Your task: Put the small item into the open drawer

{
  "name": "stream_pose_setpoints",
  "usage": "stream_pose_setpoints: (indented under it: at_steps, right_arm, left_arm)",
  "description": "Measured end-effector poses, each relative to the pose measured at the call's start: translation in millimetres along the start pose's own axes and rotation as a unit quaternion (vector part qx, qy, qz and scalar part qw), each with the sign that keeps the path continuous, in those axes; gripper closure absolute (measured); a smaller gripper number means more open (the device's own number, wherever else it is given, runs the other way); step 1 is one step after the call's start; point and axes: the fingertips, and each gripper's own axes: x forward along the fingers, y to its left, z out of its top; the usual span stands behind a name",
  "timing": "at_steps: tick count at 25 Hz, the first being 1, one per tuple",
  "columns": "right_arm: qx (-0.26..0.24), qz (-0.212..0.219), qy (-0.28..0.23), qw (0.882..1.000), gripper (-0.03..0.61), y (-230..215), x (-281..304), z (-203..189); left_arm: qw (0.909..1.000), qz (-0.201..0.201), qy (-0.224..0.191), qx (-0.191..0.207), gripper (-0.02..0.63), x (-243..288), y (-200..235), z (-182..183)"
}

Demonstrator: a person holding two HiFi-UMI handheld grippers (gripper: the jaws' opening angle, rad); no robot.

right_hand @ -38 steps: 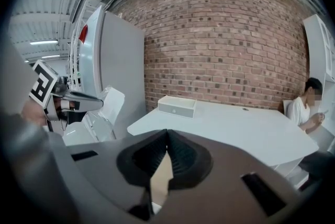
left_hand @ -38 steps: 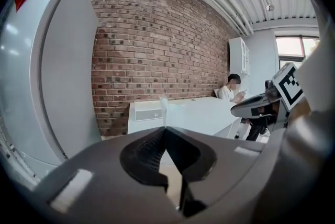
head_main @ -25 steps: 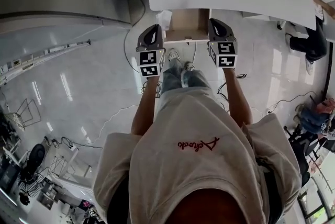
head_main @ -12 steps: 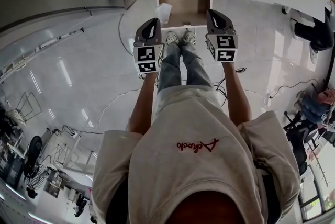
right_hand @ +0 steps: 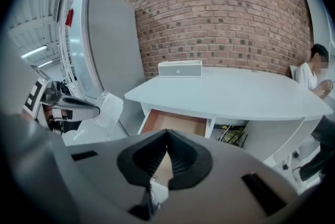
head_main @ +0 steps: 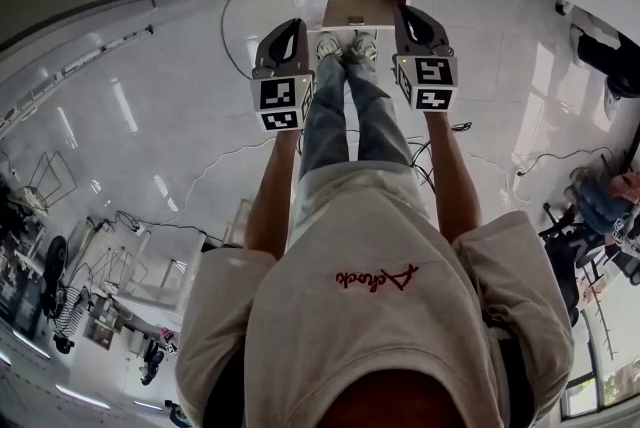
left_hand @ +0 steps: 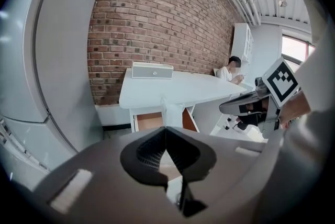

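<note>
Our left tongs (left_hand: 166,129) pinch the small bag (right_hand: 107,108) by its edge, likely so it can drop into the drawer (right_hand: 175,123) ahead under the tabletop (right_hand: 230,94). Our right tongs (right_hand: 167,131) are closed, empty.

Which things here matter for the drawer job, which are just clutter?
Job: drawer, left gripper, right gripper, both shut. Small item not visible.
Lying about: white box on table, bag by drawer, fridge.

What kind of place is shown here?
Probably an office or lab workspace: a brick wall, a white table with an open drawer, and a person seated at it.
</note>
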Motion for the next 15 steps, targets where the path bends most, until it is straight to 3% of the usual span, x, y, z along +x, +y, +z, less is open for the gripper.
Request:
stream_pose_setpoints:
  at_steps: [15]
  right_arm:
    - [0.028, 0.010, 0.037, 0.999, 0.566, 14, -3, -80]
  left_arm:
    - [0.9977, -0.036, 0.054, 0.018, 0.604, 22, -33, -81]
